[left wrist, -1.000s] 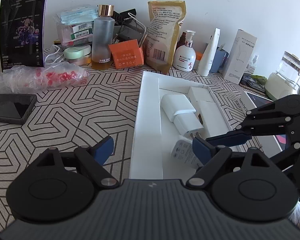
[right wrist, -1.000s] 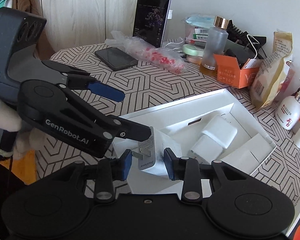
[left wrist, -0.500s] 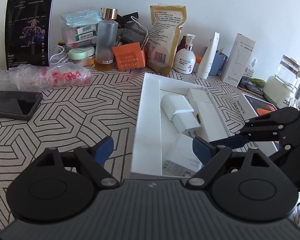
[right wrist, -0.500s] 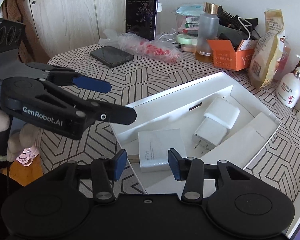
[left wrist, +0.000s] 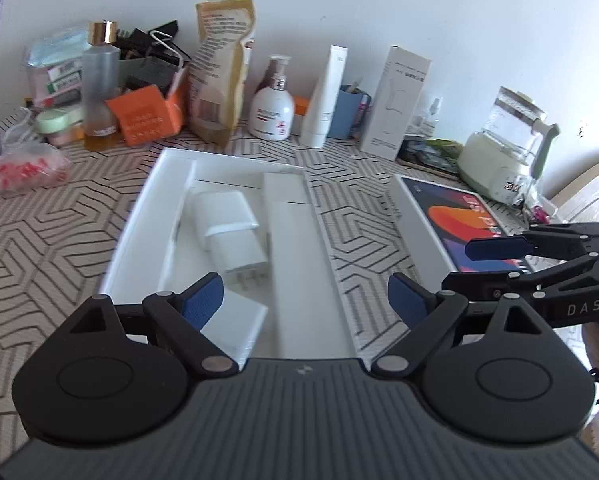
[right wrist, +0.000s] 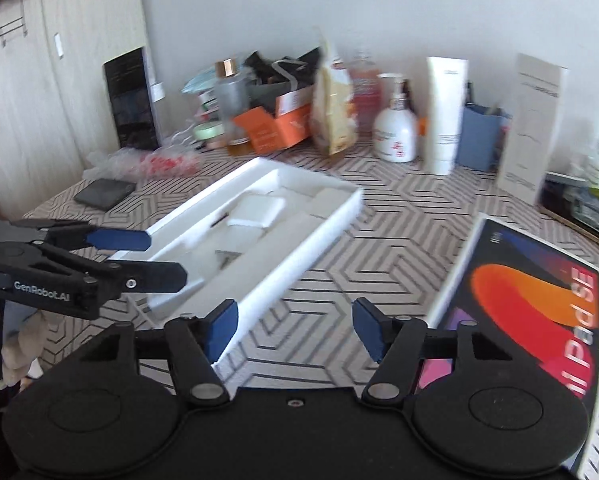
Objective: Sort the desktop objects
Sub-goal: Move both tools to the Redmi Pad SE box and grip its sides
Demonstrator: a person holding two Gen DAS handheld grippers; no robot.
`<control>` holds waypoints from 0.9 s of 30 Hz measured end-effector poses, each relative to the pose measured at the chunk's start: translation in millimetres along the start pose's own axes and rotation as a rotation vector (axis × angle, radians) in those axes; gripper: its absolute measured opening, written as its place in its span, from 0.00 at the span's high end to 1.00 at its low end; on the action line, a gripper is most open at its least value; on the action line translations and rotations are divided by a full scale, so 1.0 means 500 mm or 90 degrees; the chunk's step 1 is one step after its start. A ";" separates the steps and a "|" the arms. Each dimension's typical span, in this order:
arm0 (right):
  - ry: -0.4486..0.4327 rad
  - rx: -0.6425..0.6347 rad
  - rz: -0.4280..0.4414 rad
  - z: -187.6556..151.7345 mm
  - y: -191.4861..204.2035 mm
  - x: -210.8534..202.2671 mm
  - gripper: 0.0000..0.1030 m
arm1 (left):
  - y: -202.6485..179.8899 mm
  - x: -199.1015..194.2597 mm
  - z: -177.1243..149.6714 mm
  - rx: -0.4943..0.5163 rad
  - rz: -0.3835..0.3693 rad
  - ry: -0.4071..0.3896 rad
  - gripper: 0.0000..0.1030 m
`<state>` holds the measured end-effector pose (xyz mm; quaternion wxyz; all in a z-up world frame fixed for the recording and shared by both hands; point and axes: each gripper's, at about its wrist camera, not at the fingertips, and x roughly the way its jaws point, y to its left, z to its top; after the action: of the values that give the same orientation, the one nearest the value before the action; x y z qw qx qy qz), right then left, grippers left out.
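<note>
A white tray (left wrist: 139,216) lies mid-table with a white charger (left wrist: 227,220), a long white box (left wrist: 299,260) and a small flat white pack (left wrist: 239,324) in it. My left gripper (left wrist: 305,300) hovers over the tray's near end, its jaws opening with nothing pressed between them. My right gripper (right wrist: 295,328) is above the table between the tray (right wrist: 331,216) and a colourful tablet box (right wrist: 531,300); its jaws are opening and hold nothing. The two grippers appear in each other's views: the right gripper (left wrist: 475,266) over the tablet box (left wrist: 459,216), the left gripper (right wrist: 151,256) beside the tray.
Along the back wall stand a frosted bottle (left wrist: 99,92), an orange box (left wrist: 147,116), a brown pouch (left wrist: 219,68), a pump bottle (left wrist: 273,108), a white tube (left wrist: 323,100) and a tall white carton (left wrist: 399,104). A kettle (left wrist: 507,148) is far right, a dark phone (right wrist: 103,196) far left.
The right gripper let go of the flat white pack, which now lies in the tray, then opened and swung right toward the tablet box. The left gripper shifted right and widened.
</note>
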<state>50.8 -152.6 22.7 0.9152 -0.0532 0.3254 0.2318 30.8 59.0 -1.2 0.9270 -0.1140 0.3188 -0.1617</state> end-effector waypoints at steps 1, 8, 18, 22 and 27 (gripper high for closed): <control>-0.006 0.011 -0.024 -0.010 -0.020 -0.016 0.29 | -0.013 0.017 0.001 -0.018 -0.017 0.018 0.10; -0.017 0.093 -0.156 -0.090 -0.163 -0.095 0.29 | -0.131 0.083 -0.005 0.033 -0.064 0.056 0.10; -0.004 0.203 -0.171 -0.179 -0.280 -0.126 0.23 | -0.226 0.179 -0.006 0.077 -0.100 0.121 0.09; -0.007 0.224 -0.141 -0.189 -0.303 -0.128 0.22 | -0.242 0.203 -0.008 0.082 -0.097 0.137 0.09; -0.007 0.236 -0.089 -0.184 -0.325 -0.107 0.21 | -0.257 0.236 -0.008 0.073 -0.113 0.172 0.09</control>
<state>36.1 -340.5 -24.8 0.9251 0.0954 0.3527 0.1039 86.9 -103.8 -29.1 0.8626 -0.0661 0.4198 -0.2745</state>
